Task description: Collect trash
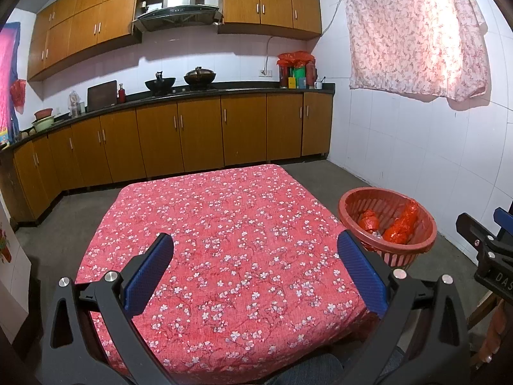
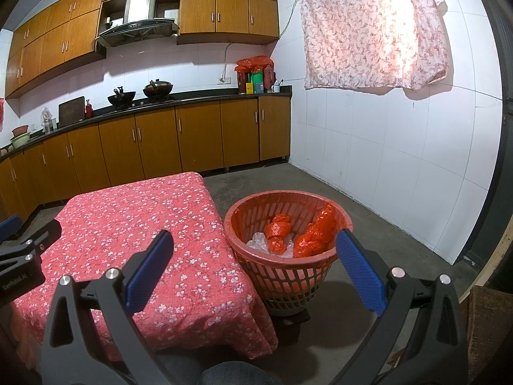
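Note:
A red slatted trash basket (image 2: 288,276) stands on the floor at the table's right side; it also shows in the left wrist view (image 1: 349,203). In it lie crumpled red plastic bags (image 2: 312,235) and clear plastic (image 2: 261,242). My left gripper (image 1: 256,243) is open and empty, held above the table with the red flowered cloth (image 1: 224,224). My right gripper (image 2: 255,242) is open and empty, held above the gap between the table's right edge and the basket. No trash shows on the cloth.
Wooden kitchen cabinets (image 1: 198,134) with a dark counter, woks and bottles line the far wall. A flowered curtain (image 2: 368,29) hangs on the white tiled right wall. Grey concrete floor (image 2: 368,224) surrounds the table. A wooden piece (image 2: 487,320) stands at the near right.

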The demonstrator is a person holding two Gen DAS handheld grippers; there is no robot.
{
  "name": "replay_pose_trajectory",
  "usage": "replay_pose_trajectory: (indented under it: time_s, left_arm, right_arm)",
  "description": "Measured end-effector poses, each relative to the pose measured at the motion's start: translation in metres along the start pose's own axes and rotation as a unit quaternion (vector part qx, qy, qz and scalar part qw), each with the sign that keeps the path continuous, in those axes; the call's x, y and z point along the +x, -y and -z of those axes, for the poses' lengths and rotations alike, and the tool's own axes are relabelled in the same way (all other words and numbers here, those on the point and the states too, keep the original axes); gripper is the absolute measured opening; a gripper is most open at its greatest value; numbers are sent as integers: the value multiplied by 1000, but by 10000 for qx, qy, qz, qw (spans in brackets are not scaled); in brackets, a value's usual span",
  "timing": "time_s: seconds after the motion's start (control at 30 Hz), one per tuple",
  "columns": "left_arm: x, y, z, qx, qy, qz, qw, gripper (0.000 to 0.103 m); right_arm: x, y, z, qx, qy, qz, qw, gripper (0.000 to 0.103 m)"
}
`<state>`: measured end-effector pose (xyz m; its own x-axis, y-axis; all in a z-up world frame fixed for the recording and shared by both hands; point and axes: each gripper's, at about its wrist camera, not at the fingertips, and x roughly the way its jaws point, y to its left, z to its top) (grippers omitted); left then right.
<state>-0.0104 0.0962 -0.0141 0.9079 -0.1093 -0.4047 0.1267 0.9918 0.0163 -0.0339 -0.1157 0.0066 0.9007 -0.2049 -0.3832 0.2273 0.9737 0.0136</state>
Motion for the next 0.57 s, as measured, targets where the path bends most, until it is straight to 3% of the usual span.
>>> replay_pose_trajectory:
  time_s: [0.57]
  left_arm:
    - [1, -3, 1, 13, -25, -25, 10000, 101]
  right_arm:
    - [1, -2, 5, 24, -20, -6, 10000, 99]
